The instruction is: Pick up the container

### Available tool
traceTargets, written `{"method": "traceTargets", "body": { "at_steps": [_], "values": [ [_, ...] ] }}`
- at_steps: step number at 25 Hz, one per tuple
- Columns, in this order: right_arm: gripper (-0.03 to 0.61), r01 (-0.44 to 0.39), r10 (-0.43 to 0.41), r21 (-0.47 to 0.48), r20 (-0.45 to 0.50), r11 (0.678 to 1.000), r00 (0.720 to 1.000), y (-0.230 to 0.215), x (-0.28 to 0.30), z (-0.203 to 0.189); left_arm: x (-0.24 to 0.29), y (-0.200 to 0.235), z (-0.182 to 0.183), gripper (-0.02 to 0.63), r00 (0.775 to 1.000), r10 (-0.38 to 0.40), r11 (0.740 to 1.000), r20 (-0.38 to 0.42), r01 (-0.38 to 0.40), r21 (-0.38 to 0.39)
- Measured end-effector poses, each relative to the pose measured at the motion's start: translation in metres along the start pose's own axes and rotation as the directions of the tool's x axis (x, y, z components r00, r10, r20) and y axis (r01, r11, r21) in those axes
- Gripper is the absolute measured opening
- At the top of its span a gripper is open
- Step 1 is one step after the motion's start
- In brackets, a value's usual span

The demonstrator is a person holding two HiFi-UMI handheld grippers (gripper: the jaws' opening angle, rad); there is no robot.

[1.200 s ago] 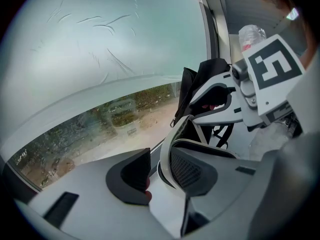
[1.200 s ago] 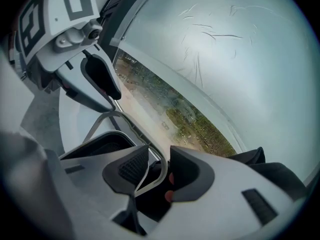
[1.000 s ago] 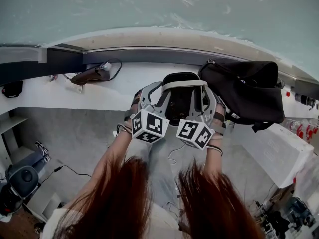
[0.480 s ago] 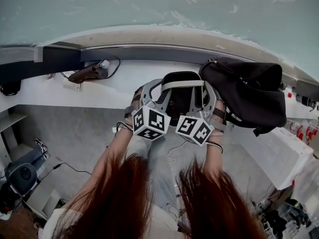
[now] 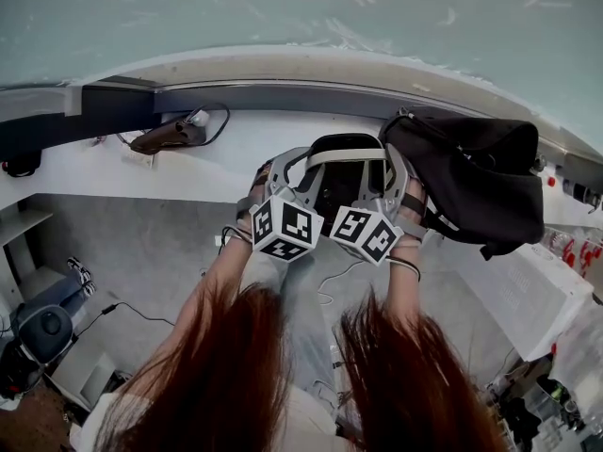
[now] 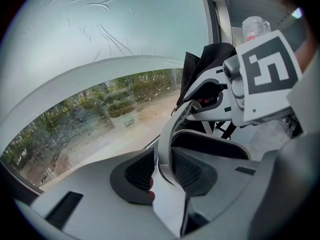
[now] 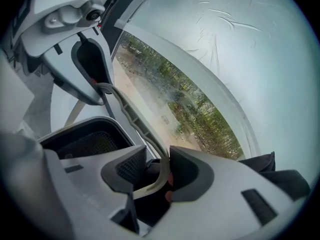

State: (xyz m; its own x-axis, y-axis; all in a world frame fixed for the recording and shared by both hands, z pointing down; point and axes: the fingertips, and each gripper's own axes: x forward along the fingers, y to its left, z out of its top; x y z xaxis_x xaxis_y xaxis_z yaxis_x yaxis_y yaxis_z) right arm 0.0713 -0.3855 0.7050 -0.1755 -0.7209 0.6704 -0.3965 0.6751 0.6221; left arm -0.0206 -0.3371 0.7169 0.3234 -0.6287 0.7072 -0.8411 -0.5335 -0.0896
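only gripper views show trees [image 6: 100, 104] past the container handle [image 6: 165, 149].

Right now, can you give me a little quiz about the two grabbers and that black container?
1. True or false: only the left gripper is at the container.
2. What passes between the right gripper's jaws? A) a cable B) the container's pale handle C) nothing
3. Fill in: in the head view, the black bag lies to the container's ____.
Key: 1 false: both grippers have the handle between open jaws; the left's have just been closing, the right's opening. 2 B. 3 right.
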Motion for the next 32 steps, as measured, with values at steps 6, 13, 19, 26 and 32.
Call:
{"method": "traceTargets", "body": {
  "at_steps": [6, 13, 19, 26, 32],
  "values": [
    [0.109, 0.047, -0.046, -0.004, 0.016, 0.999, 0.999, -0.006, -0.004, -0.002, -0.002, -0.004, 0.002, 0.091, 1.0, 0.009, 1.0, 0.009, -0.009, -0.022],
    [0.092, 0.073, -0.072, -0.031, 0.021, 0.997, 0.997, -0.006, -0.014, -0.005, -0.008, -0.01, 0.003, 0.08, 1.0, 0.015, 0.999, 0.016, -0.014, -0.042],
    [0.081, 0.104, -0.1, -0.092, 0.043, 0.99, 0.994, -0.005, -0.024, -0.008, -0.014, -0.017, 0.003, 0.08, 1.0, 0.012, 0.999, 0.013, -0.011, -0.036],
    [0.074, 0.147, -0.142, -0.123, 0.052, 0.981, 0.989, -0.003, -0.036, -0.012, -0.022, -0.024, 0.004, 0.081, 1.0, 0.006, 0.999, 0.026, -0.005, -0.039],
    [0.074, 0.169, -0.163, -0.129, 0.052, 0.977, 0.985, -0.001, -0.046, -0.015, -0.029, -0.03, 0.003, 0.081, 1.0, 0.002, 1.0, 0.028, -0.001, -0.019]
  ]
}}
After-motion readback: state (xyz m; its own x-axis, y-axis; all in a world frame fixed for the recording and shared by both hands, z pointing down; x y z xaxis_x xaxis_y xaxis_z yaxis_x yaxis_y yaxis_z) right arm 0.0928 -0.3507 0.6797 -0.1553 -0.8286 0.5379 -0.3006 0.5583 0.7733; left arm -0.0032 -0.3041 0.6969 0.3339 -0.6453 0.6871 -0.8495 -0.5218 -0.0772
